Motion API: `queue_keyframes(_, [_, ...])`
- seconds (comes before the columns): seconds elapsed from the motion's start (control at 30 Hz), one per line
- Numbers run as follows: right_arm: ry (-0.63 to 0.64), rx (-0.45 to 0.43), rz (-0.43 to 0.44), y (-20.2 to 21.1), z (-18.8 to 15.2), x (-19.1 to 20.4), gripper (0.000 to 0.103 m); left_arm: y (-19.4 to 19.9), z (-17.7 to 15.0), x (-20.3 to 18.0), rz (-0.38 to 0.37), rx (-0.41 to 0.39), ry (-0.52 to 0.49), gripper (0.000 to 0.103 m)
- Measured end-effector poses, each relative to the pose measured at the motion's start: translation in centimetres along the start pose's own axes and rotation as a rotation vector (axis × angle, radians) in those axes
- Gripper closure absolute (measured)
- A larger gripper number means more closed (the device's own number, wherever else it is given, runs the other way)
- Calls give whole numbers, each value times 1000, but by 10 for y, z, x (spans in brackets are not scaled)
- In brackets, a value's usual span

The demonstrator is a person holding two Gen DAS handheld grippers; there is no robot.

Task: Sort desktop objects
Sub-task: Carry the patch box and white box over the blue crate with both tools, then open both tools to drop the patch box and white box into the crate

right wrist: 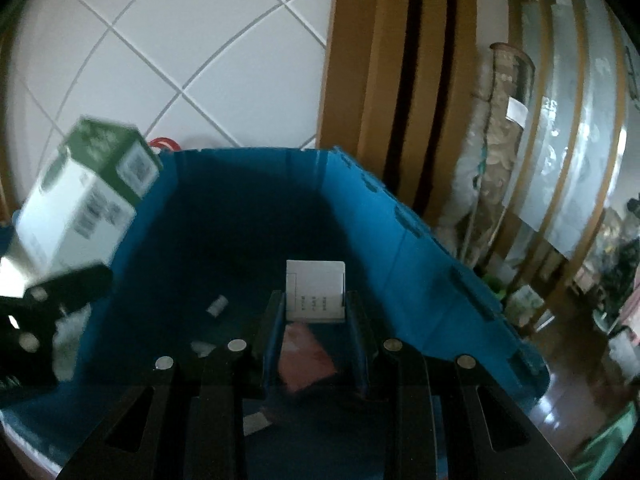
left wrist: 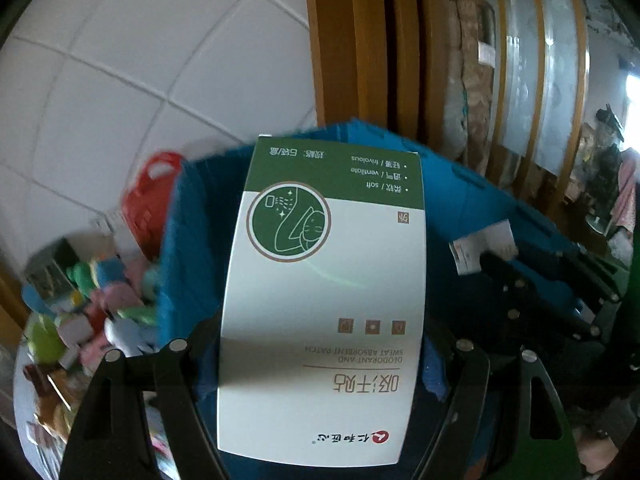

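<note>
Left wrist view: we are gripping a white-and-green cardboard box point(left wrist: 324, 300) in the left gripper point(left wrist: 320, 368), long axis along the fingers, hanging over the blue plastic bin point(left wrist: 192, 240). Our right gripper point(right wrist: 316, 312) is pinching a small white carton point(right wrist: 316, 290) above that bin's middle.

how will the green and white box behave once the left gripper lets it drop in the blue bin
The box looks like thin card, so probably light and easily dented. Flat faces mean it should not roll. Over the bin, it would likely land flat or lean on a wall.
</note>
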State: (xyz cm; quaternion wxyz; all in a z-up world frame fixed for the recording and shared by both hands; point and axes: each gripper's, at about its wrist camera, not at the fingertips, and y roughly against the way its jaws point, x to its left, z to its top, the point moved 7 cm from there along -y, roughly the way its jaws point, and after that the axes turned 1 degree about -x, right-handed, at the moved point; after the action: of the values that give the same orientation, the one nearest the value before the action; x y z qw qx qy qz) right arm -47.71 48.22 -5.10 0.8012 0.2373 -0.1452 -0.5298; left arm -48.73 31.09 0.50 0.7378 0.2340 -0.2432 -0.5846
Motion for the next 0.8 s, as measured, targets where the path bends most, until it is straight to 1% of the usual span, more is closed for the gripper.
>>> queue_keyframes(0.1, [8,10,-9,-5,-5,-9,74,-9,-8,-10,-8,36,-5,25])
queue_keyframes(0.23, [9,18,-9,-8,-7,-13,74,-17,-12,-25,-15,61,-15,25])
queue_keyframes(0.4, [24,35,-15,-14,-9,-18,74,-22,-15,-30,-21,81,-11,25])
queue_keyframes(0.47, [26,38,-19,-15,-9,-21,74,-23,-15,-33,-15,85,-10,22])
queue_keyframes(0.6, [26,30,-31,-12,-7,-24,73,-23,-16,-29,-2,83,0,13])
queue_keyframes(0.63, [27,25,-35,-11,-6,-25,72,-22,-17,-27,-5,82,5,12])
queue_keyframes(0.7, [27,14,-49,-7,-4,-27,61,-19,-17,-25,-6,80,8,11])
queue_keyframes(0.73, [23,8,-52,-5,-3,-28,49,-17,-17,-24,-4,74,6,11])
queue_keyframes(0.77, [19,3,-53,-3,-2,-29,33,-15,-16,-23,-2,67,6,11])
queue_keyframes(0.8, [17,-5,-57,-1,-1,-30,24,-12,-16,-22,-2,59,7,11])
